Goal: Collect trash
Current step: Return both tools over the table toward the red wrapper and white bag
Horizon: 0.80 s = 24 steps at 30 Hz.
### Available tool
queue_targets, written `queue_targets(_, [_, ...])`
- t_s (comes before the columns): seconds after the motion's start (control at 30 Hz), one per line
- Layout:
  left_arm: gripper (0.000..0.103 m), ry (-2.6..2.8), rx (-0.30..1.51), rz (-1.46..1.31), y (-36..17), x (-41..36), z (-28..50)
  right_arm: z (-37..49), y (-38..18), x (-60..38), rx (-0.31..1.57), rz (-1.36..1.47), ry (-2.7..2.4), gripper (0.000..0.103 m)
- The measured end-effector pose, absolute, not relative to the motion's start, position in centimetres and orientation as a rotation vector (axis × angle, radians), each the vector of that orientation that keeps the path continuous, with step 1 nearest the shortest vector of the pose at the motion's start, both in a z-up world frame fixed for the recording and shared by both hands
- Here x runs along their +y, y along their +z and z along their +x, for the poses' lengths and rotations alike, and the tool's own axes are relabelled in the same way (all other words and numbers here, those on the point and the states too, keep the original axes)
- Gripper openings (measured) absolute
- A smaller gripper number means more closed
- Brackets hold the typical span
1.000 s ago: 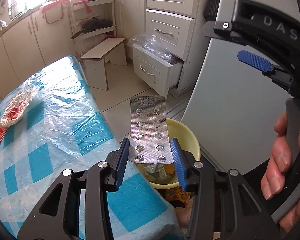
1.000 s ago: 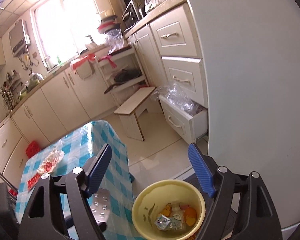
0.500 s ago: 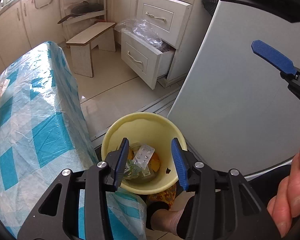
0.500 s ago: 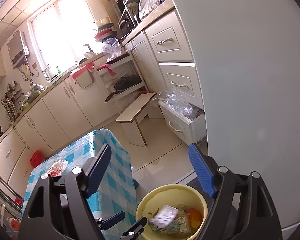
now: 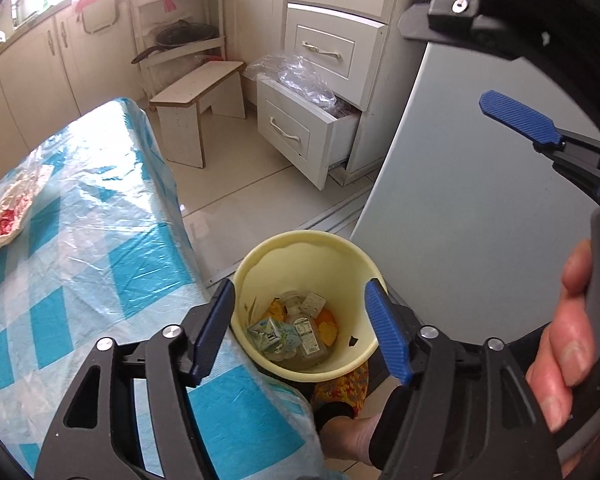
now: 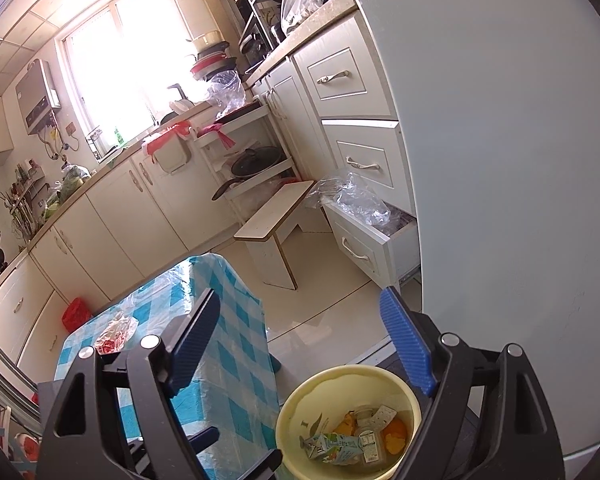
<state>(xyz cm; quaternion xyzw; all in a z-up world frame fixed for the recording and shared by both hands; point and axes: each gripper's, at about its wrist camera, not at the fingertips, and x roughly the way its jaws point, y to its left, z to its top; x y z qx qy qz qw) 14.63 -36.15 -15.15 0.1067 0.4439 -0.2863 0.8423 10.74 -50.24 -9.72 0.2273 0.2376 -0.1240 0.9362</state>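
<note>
A yellow bin [image 5: 256,264] stands on the floor beside the table; it also shows in the right wrist view [image 6: 296,404]. Inside lie a silver blister pack [image 5: 313,303], a small carton [image 5: 266,330], a clear bottle and orange scraps. My left gripper [image 5: 302,330] is open and empty, right above the bin. My right gripper [image 6: 300,344] is open and empty, higher up over the table edge and bin. A crumpled red and white wrapper [image 5: 10,210] lies on the table's far left, also in the right wrist view [image 6: 116,334].
The table [image 5: 80,240] has a blue checked cloth under plastic. A grey fridge [image 5: 480,200] stands right of the bin. An open drawer [image 5: 300,136] with plastic bags and a low white stool [image 5: 198,108] stand on the floor beyond.
My left gripper held the blister pack upright over the bin, then opened. The pack fell into the bin and lies there now. The right gripper stayed open.
</note>
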Motion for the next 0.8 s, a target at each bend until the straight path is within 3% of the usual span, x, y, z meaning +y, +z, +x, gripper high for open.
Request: queue_targets(0.8, [0.082,-0.342,0.787,0.118,-11.2,-24.5,15.3,13.7,-10.5,-45.7,0.614,0.295,-0.225,0.081])
